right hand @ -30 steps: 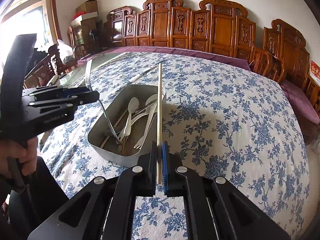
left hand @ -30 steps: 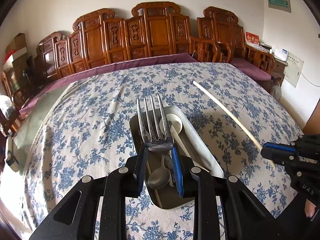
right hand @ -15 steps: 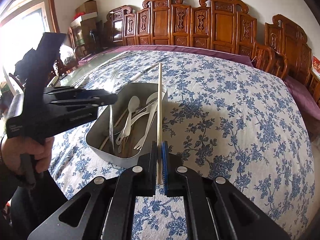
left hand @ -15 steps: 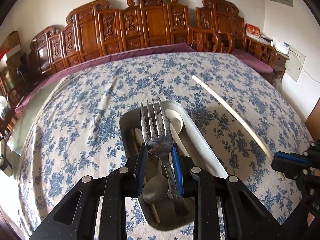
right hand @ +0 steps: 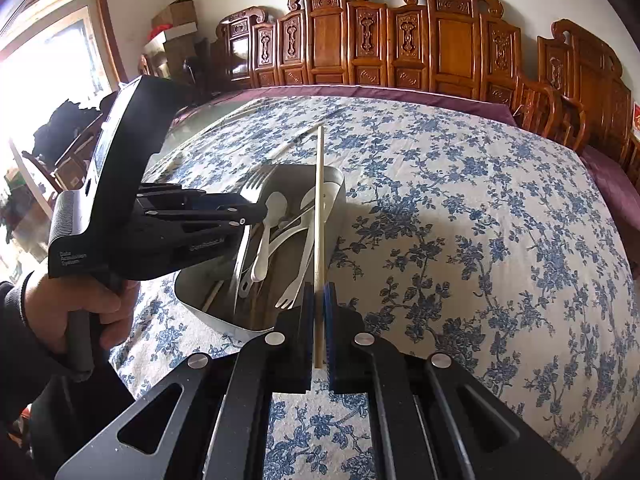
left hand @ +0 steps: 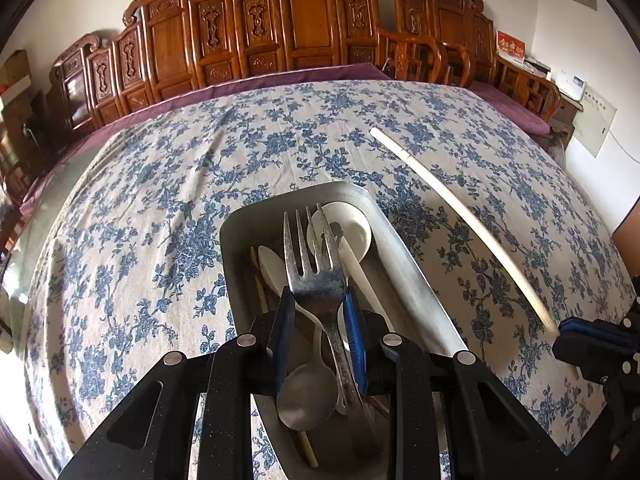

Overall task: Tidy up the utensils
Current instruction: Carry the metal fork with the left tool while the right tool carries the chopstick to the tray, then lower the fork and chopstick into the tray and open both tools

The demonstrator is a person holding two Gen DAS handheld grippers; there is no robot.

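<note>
I count one metal fork (left hand: 316, 276) between my left gripper (left hand: 320, 320) pads, which look parted around its neck; whether they still pinch it I cannot tell. It hangs over the steel tray (left hand: 404, 264) at 12 o'clock. Inside the tray: two white spoons (left hand: 348, 232), one metal spoon (left hand: 308, 396), one white plastic fork (right hand: 296, 280), some wooden sticks. My right gripper (right hand: 318, 320) is clamped on one chopstick (right hand: 319, 216), crossing the tray's right rim. Carved chairs (left hand: 304, 28) ring the floral tablecloth (left hand: 160, 200).
</note>
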